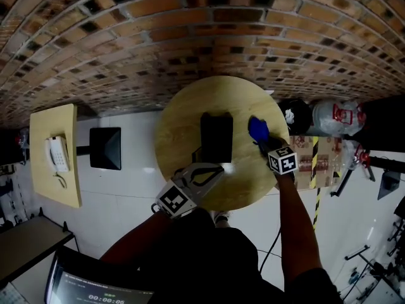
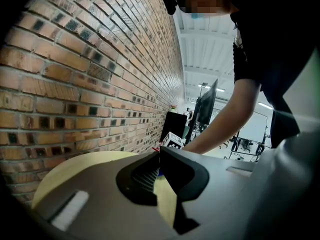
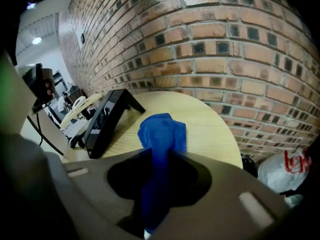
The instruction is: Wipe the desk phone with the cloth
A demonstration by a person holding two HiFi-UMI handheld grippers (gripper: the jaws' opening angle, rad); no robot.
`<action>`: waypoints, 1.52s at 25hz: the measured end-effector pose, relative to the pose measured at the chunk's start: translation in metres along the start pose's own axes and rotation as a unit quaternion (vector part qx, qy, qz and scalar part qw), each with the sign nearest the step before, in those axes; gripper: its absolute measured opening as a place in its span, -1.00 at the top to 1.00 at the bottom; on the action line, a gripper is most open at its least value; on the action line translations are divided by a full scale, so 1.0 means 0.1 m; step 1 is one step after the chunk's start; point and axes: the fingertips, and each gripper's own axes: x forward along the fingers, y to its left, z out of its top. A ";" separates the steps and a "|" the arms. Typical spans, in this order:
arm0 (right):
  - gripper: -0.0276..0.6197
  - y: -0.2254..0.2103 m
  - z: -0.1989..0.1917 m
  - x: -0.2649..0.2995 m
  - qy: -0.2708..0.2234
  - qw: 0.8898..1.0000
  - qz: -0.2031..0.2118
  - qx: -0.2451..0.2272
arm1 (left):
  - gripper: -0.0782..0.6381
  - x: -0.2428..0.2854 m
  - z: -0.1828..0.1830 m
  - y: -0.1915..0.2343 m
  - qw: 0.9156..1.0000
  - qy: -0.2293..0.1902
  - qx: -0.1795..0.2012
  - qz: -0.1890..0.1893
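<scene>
A black desk phone (image 1: 216, 137) stands on its stand in the middle of the round wooden table (image 1: 183, 113); the right gripper view shows the phone (image 3: 102, 121) side-on at the left. A blue cloth (image 1: 257, 130) lies to its right on the tabletop. My right gripper (image 1: 264, 143) is shut on the near end of that cloth (image 3: 162, 131), which runs pinched between the jaws (image 3: 159, 156). My left gripper (image 1: 218, 168) hovers over the table's near edge in front of the phone, its tips together (image 2: 159, 166) with nothing between them.
A brick wall (image 1: 190, 37) runs behind the table. A second table with a white phone (image 1: 57, 154) and a black square object (image 1: 105, 147) lie to the left. Bags (image 1: 335, 116) and a cardboard box (image 1: 316, 160) crowd the right side. A laptop (image 1: 95, 287) shows bottom left.
</scene>
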 end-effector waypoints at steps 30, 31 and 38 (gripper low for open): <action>0.64 1.82 0.34 0.35 0.020 0.965 0.150 -0.213 | 0.79 -0.55 -0.02 -0.01 0.996 -0.032 -0.015 0.085; 0.64 1.88 0.24 0.34 0.029 0.964 0.157 -0.215 | 0.79 -0.55 -0.02 -0.02 0.996 -0.033 -0.014 0.084; 0.64 2.23 -0.27 0.24 0.074 0.955 0.195 -0.210 | 0.79 -0.54 -0.02 -0.05 0.996 -0.029 -0.013 0.086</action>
